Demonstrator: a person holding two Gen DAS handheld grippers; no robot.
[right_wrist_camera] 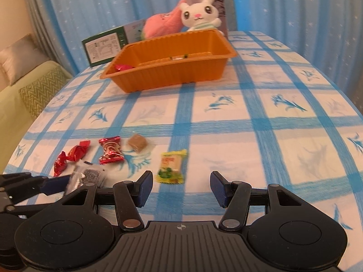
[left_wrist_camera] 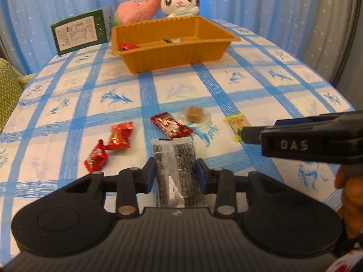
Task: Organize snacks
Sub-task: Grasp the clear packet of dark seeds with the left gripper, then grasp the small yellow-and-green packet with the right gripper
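Observation:
My left gripper point(left_wrist_camera: 175, 173) is shut on a clear packet of dark sesame snack point(left_wrist_camera: 174, 167), held just above the table; it also shows in the right wrist view point(right_wrist_camera: 87, 176). My right gripper point(right_wrist_camera: 181, 188) is open and empty, just short of a yellow-green candy packet point(right_wrist_camera: 171, 166), also seen in the left wrist view point(left_wrist_camera: 237, 124). Three red wrapped candies point(left_wrist_camera: 171, 124) point(left_wrist_camera: 120, 136) point(left_wrist_camera: 96, 158) and a brown caramel in clear wrap point(left_wrist_camera: 194, 113) lie loose on the checked cloth. The orange tray point(left_wrist_camera: 172, 52) at the back holds a red candy point(left_wrist_camera: 127, 46) and a few small sweets.
A green box point(left_wrist_camera: 79, 31) stands left of the tray. A pink plush point(left_wrist_camera: 136, 9) and a white bunny plush point(left_wrist_camera: 179, 1) sit behind it, before blue curtains. A green sofa point(right_wrist_camera: 27, 90) is left of the table.

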